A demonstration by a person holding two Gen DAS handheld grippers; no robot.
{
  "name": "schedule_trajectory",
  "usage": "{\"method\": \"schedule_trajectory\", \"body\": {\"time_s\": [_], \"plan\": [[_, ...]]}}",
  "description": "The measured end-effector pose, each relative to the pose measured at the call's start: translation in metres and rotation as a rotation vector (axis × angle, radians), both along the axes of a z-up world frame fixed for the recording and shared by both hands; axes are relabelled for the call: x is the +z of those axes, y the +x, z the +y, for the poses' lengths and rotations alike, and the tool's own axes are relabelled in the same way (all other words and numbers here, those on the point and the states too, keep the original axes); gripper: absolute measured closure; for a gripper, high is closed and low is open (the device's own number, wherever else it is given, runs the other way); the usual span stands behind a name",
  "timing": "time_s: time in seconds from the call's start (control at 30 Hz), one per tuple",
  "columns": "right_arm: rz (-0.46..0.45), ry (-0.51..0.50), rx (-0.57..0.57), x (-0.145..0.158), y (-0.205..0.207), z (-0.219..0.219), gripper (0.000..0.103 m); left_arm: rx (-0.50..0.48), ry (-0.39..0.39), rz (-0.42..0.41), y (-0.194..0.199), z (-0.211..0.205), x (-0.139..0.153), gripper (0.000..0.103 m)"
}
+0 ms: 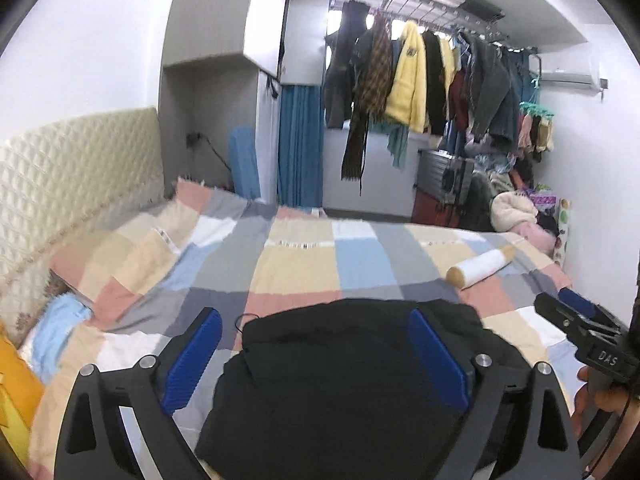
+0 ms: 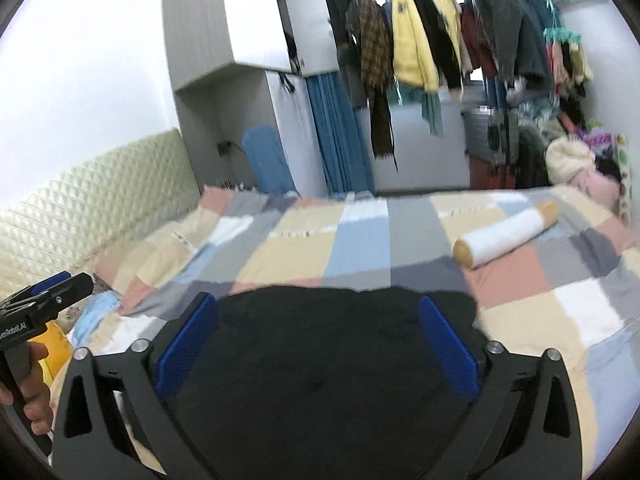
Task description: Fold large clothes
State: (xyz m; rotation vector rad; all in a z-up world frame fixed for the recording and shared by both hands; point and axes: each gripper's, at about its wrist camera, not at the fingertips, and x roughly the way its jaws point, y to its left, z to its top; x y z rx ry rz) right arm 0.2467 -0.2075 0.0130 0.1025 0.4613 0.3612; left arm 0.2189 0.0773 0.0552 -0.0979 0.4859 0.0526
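A large black garment (image 1: pixel 344 376) lies in a folded heap on the near part of the patchwork bed; it also fills the lower middle of the right wrist view (image 2: pixel 320 360). My left gripper (image 1: pixel 316 326) is open, its blue pads wide apart above the garment's left part. My right gripper (image 2: pixel 318 312) is open too, pads wide apart over the garment. The right gripper shows at the right edge of the left wrist view (image 1: pixel 576 308). The left gripper shows at the left edge of the right wrist view (image 2: pixel 60 284). Neither holds cloth.
The bed has a checked cover (image 1: pixel 304 264) and a quilted cream headboard (image 1: pixel 76 168) on the left. A white bolster with tan ends (image 1: pixel 480 266) lies at the bed's right. Hanging clothes (image 1: pixel 420 80) and a cluttered pile (image 1: pixel 516 208) stand beyond the bed.
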Motion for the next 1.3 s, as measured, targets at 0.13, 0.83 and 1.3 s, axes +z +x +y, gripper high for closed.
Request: {"method": "schedule_trajectory", "body": {"time_s": [0.13,0.83,1.3], "plan": [[-0.084,0.014,-0.004,0.042,-0.050,-0.015,0.000,0.017,0.021,-0.067,-0.051,-0.015,0.039,0.005],[-0.191,-0.014,-0.003,0.092,-0.211,-0.037,0.000,-0.057,0.008,-0.162,-0.218,-0.074,0.082,0.004],[-0.126,-0.021,-0.049,0.059,-0.238,-0.039,0.000,-0.053,-0.060,-0.082,-0.214,-0.059,0.035,0.004]]}}
